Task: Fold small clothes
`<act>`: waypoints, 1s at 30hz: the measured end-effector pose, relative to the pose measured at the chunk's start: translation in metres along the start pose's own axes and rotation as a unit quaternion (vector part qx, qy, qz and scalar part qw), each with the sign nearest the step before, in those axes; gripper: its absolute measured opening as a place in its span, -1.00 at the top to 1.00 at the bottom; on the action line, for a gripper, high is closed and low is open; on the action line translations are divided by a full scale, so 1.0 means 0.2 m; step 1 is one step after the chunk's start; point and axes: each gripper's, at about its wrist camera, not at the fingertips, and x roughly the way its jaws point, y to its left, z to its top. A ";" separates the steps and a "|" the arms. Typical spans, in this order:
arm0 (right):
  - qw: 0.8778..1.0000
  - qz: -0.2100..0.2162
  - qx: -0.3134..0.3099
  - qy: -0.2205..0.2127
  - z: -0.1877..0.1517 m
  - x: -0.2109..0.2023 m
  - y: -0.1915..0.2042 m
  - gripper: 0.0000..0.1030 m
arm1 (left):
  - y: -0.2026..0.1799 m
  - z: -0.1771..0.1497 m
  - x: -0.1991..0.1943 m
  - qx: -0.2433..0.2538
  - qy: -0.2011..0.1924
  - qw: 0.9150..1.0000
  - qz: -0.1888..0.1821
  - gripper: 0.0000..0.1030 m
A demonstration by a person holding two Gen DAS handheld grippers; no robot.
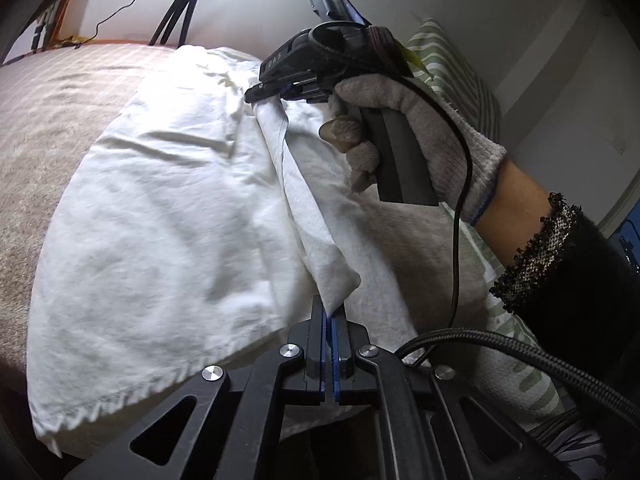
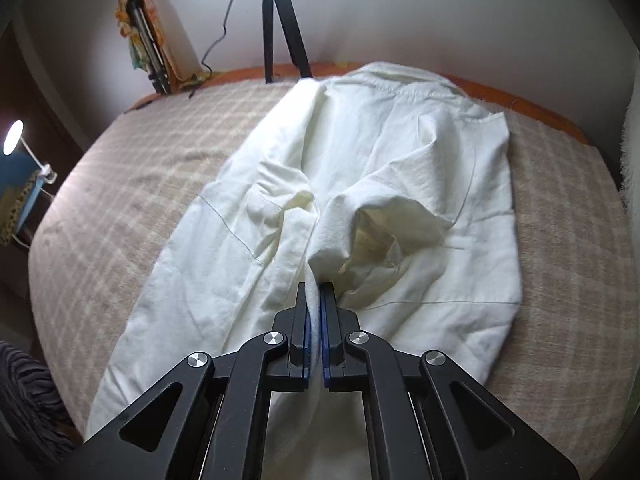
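Note:
A white garment (image 1: 168,208) lies spread on a beige checked bedcover (image 1: 48,120). My left gripper (image 1: 331,312) is shut on a folded edge of the white garment at its near side. My right gripper (image 1: 256,94), held by a gloved hand, is shut on the same raised edge farther along. In the right wrist view my right gripper (image 2: 316,296) pinches a fold of the white garment (image 2: 380,152), which is lifted into a ridge above the bedcover (image 2: 120,184).
A black tripod (image 2: 280,20) stands behind the bed by the wall. A lamp (image 2: 14,138) shines at the left. A green striped pillow (image 1: 452,64) lies at the right of the bed. A cable (image 1: 460,208) hangs from the right gripper.

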 end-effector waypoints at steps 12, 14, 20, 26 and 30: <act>0.993 0.082 0.068 -0.052 -0.04 -0.30 -0.11 0.68 | -0.02 -0.02 -0.07 0.027 0.005 1.000 0.011 0.81; 0.991 0.074 0.082 -0.071 -0.07 -0.44 -0.14 0.68 | -0.03 -0.03 -0.11 0.041 0.008 0.999 0.011 0.69; 0.990 0.041 0.101 -0.087 -0.34 -0.80 -0.13 0.68 | -0.01 -0.07 -0.28 0.095 0.003 0.995 0.019 0.53; 0.986 0.046 0.153 -0.039 -0.79 -0.83 -0.10 0.59 | 0.08 -0.10 -0.47 0.155 0.010 0.986 0.054 0.40; 0.982 0.070 0.173 0.007 -0.96 -0.73 -0.07 0.19 | 0.23 -0.05 -0.53 0.129 0.025 0.990 0.060 0.26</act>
